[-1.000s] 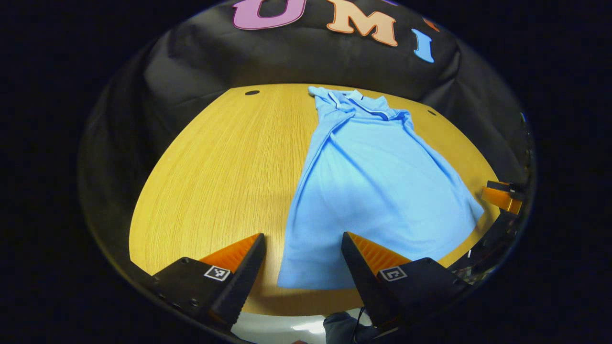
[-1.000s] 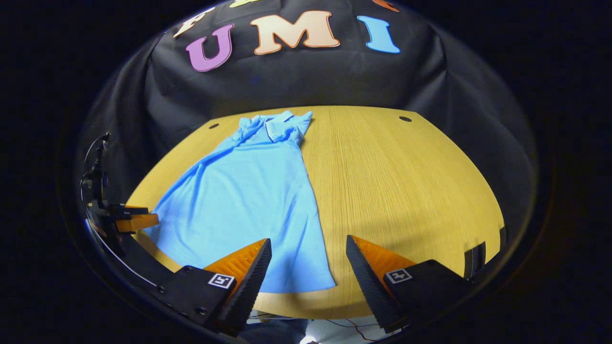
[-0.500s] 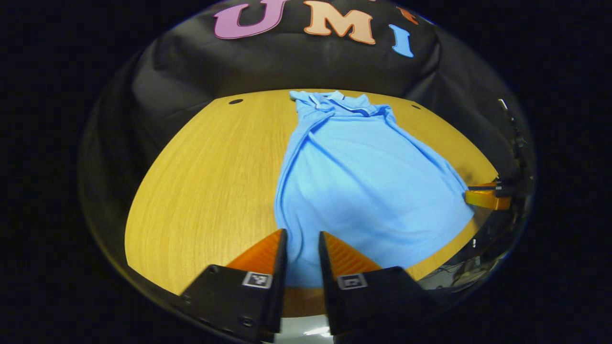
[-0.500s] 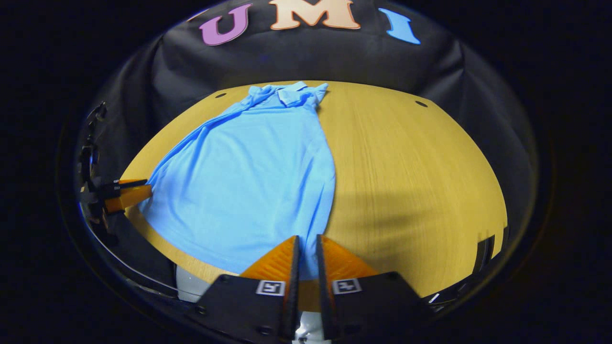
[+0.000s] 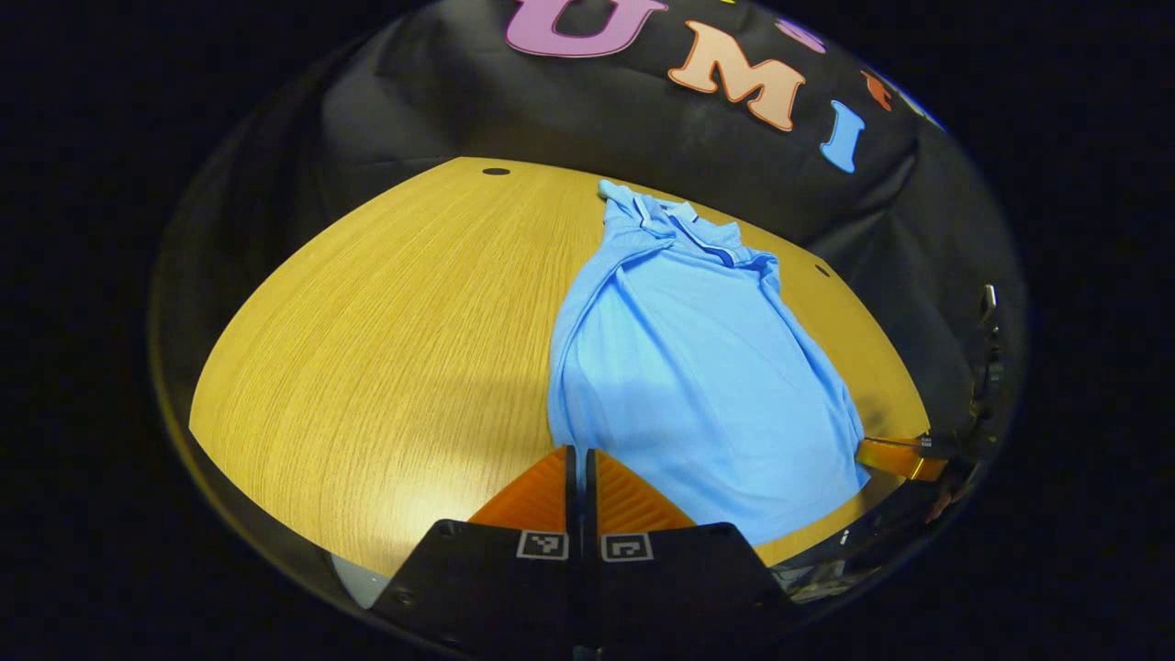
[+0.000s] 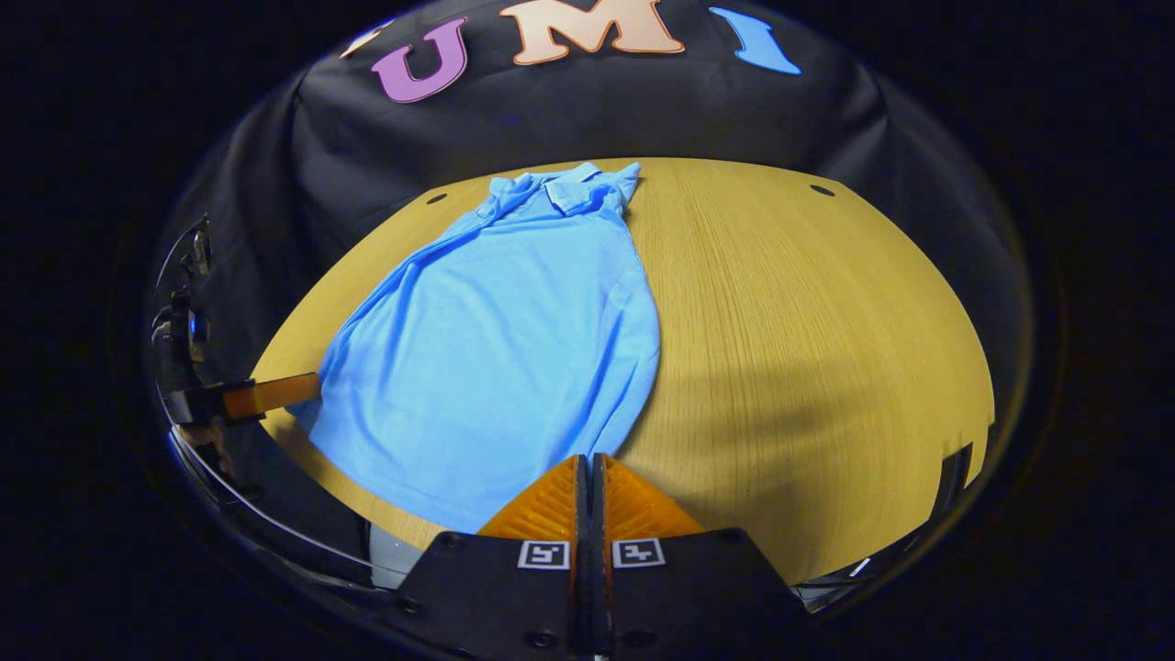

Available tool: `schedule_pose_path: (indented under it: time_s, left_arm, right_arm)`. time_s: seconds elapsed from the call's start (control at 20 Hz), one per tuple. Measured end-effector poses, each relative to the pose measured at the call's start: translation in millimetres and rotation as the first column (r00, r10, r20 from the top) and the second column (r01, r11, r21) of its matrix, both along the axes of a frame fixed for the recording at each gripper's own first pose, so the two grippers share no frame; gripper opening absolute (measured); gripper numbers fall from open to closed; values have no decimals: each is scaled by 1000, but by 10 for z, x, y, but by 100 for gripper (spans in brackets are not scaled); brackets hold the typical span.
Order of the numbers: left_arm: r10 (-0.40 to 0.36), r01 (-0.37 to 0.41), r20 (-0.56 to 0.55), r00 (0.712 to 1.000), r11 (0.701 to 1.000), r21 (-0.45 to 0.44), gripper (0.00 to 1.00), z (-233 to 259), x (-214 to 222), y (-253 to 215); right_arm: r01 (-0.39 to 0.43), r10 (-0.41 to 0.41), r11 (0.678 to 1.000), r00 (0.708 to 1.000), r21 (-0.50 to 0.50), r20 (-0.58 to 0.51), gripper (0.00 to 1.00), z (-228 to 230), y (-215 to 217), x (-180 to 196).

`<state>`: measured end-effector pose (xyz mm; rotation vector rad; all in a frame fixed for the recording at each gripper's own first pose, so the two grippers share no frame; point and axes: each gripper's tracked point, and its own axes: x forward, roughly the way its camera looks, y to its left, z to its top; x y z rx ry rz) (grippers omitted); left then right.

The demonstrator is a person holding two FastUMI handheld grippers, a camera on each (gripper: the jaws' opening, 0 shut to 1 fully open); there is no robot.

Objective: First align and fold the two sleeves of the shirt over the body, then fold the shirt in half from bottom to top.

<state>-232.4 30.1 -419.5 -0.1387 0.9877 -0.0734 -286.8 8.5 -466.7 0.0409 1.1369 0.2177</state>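
The left gripper (image 5: 578, 452) was pinched on the shirt (image 5: 698, 367) at its near hem corner, and the right gripper (image 6: 588, 459) was clamped on the other corner. The shirt lay on the table (image 5: 386, 330), collar (image 5: 684, 229) far.

Your light blue polo shirt (image 5: 698, 367) lies on the wooden table (image 5: 386, 330) — sleeves folded in; collar far, near hem lifted.
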Motion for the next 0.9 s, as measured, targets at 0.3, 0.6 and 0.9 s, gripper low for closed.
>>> schedule_pose_path:
  time_s: [0.3, 0.6, 0.9]
  left_arm:
    - [-18, 19, 48, 999, 999, -27, 0, 327, 189, -169]
    - [7, 2, 129, 992, 998, -70, 0, 760, 669, -272]
    - [23, -8, 230, 973, 998, -65, 0, 1181, 1429, -284]
  right_arm:
    - [6, -9, 998, 998, 56, 66, 3, 300, 2, 228]
    - [32, -50, 994, 983, 106, 175, 2, 738, 12, 776]
    - [75, -122, 981, 956, 179, 266, 3, 1079, -30, 1589]
